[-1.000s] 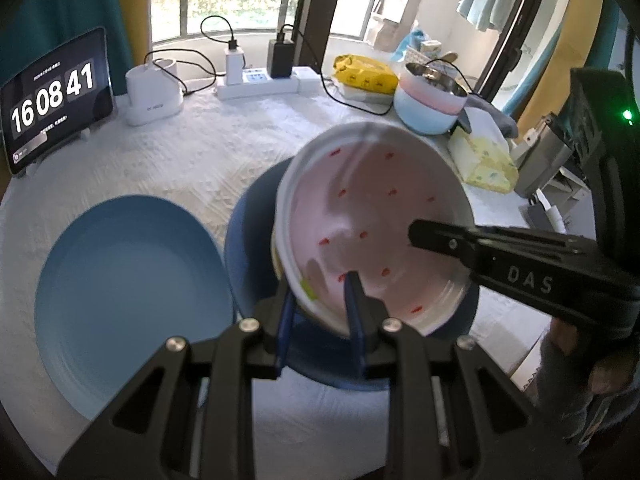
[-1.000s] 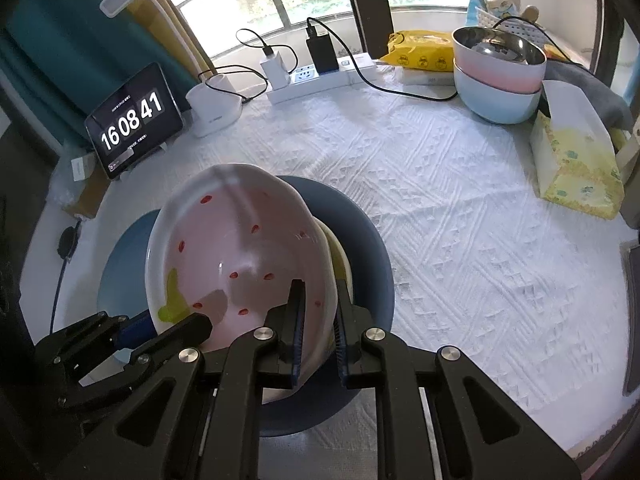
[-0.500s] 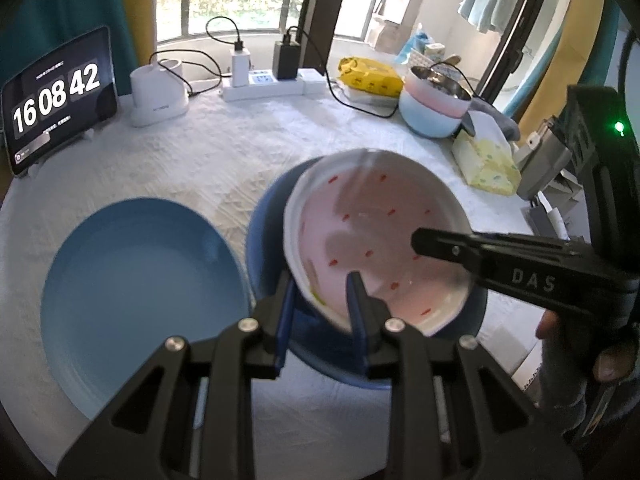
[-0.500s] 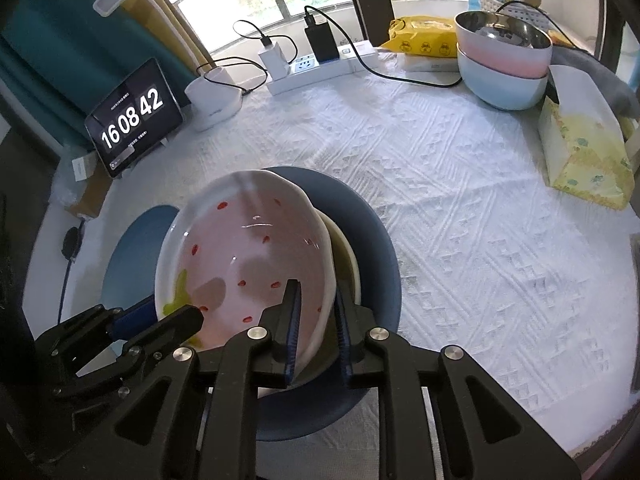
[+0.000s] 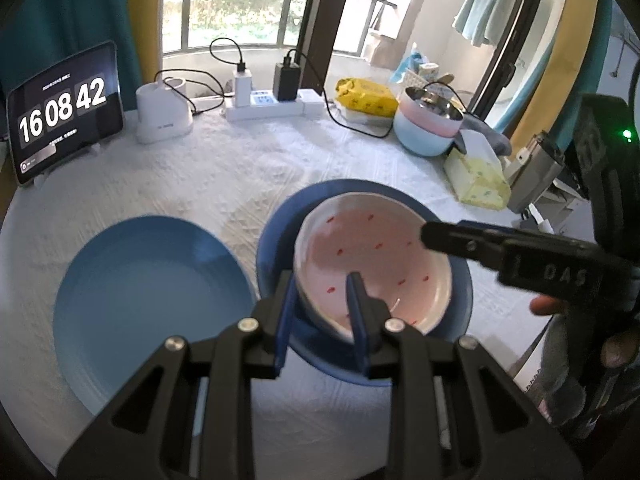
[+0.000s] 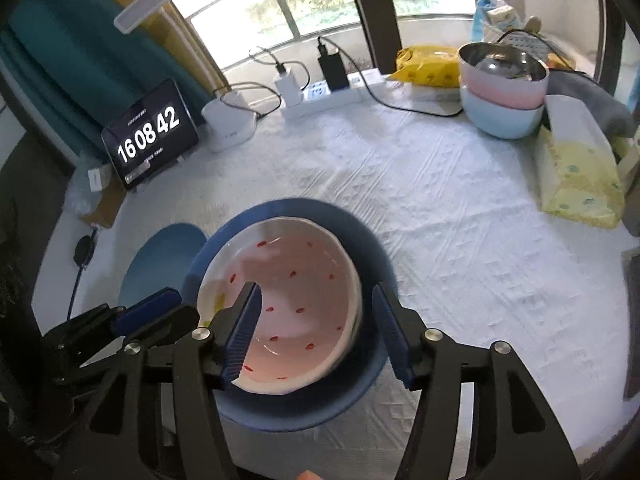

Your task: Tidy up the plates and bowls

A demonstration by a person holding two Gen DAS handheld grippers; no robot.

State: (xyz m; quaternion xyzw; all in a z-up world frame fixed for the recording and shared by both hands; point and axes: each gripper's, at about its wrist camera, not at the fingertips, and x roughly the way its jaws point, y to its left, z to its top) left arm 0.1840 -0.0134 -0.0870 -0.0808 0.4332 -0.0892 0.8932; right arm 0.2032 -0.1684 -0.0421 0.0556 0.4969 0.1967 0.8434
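A white and pink bowl with red specks [image 5: 372,264] [image 6: 296,300] sits inside a dark blue plate [image 5: 280,240] [image 6: 360,232] near the table's front. My left gripper [image 5: 322,312] is shut on the bowl's near-left rim. My right gripper [image 6: 316,332] is open, its jaws spread on either side of the bowl's near-right rim; it shows in the left wrist view [image 5: 444,236] over the bowl. A lighter blue plate [image 5: 148,300] [image 6: 160,264] lies flat to the left.
Stacked pink and pale blue bowls [image 5: 428,128] [image 6: 504,96] stand at the back right beside a yellow tissue pack [image 6: 576,176]. A clock tablet [image 5: 64,112], a white device [image 5: 164,116], a power strip [image 5: 268,106] and cables line the back edge.
The tilted bowl has been lowered flat into the dark blue plate. My right gripper has opened and let go of its rim. My left gripper still grips it.
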